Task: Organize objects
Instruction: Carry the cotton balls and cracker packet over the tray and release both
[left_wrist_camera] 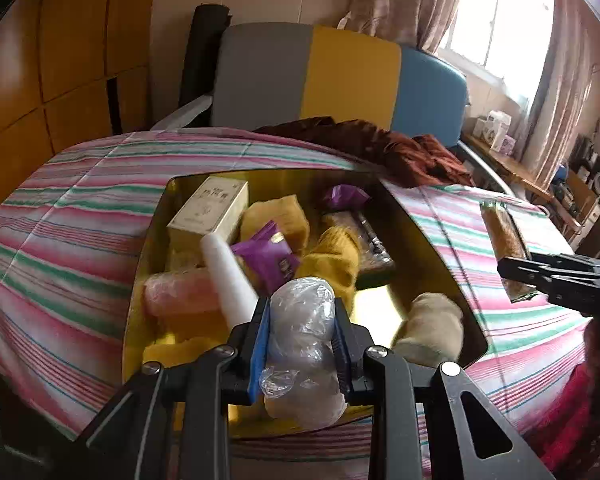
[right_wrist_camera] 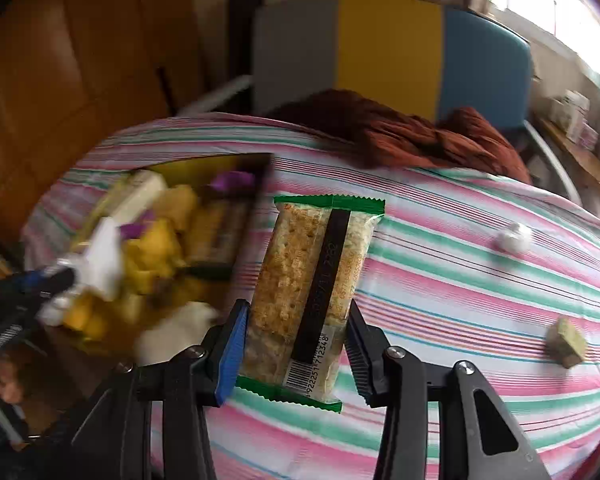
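snack bar [right_wrist_camera: 308, 300] upright in right gripper [right_wrist_camera: 296, 340]

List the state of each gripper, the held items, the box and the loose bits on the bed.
Left gripper: shut on plastic bag, over the box.
Right gripper: shut on snack bar.
Box: open, crowded.
White ball: loose on bedspread.
Green lump: loose on bedspread.

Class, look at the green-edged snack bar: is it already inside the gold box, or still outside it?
Outside. The snack bar is clamped in the right hand-held gripper above the striped bedcover, to the right of the gold box.
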Demonstrator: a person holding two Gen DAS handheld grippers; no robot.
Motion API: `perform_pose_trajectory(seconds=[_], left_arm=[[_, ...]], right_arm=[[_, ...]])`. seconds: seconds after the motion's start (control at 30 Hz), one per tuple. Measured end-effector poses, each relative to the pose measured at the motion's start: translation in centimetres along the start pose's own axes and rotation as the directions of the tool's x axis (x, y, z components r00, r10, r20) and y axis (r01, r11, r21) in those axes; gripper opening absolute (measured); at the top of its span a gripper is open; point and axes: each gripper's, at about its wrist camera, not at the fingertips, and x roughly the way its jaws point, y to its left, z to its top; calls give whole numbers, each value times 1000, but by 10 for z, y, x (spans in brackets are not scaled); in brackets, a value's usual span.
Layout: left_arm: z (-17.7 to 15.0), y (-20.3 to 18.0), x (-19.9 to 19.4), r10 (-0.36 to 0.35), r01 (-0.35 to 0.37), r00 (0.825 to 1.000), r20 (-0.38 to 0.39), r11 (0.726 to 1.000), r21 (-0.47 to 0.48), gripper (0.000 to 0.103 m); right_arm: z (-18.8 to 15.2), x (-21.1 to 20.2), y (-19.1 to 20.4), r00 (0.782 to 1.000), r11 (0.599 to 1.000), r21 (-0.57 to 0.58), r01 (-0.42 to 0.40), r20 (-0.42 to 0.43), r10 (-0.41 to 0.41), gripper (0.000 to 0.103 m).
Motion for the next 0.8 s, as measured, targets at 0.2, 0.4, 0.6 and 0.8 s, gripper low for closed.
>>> perform_pose_trajectory(seconds=[0.2,0.4,0.6,0.8], left_arm=[[-1,-7,0,7,-7,1000,6,1000,20,29],[2,-16,1,-5,5,1000,4,999,38,29],[2,-23,6,-22,23,1000,-6,999,48,30],[1,-23,13,-25,26,1000,-18,999,43,30]], right_arm=[[6,6,39,998,996,-66,-57,17,58,46],[22,18,46,998,996,-69,-63,18,65,46],[32,30,54,998,994,-86,-66,7,67,46],[37,44,55,999,994,-94,-52,-15,51,46]])
